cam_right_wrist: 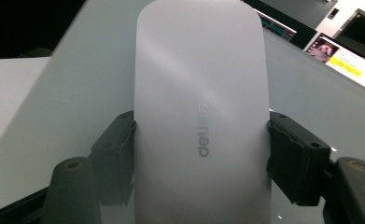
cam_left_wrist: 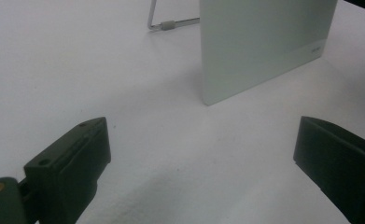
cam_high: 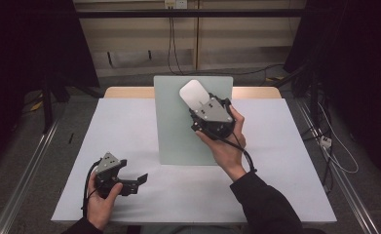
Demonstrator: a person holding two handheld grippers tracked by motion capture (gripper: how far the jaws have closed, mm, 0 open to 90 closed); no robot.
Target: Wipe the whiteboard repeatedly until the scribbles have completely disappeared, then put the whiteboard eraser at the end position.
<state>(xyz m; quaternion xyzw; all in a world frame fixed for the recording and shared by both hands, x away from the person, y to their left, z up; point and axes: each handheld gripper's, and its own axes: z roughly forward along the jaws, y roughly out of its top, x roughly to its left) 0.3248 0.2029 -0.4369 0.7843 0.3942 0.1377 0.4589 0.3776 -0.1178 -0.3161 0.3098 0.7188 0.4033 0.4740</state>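
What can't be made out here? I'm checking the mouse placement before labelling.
- Whether the flat white computer mouse touches the pale green rectangular pad: high view, right tongs and hand hide its rear.
- Mouse's near end: right gripper view, cut off at the bottom edge.
- Thin bent metal wire: left gripper view, cut off at the top edge.

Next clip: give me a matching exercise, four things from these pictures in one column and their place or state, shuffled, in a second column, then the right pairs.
Things:
1. white mouse
2. left gripper
3. pale green pad
4. right gripper

Places or states:
A. lies flat along the middle of the white table
B. jaws apart, nothing between them, near the front left of the table
C. clamped by its two sides over the pad
D. jaws shut on the mouse

Pairs: 1-C, 2-B, 3-A, 4-D
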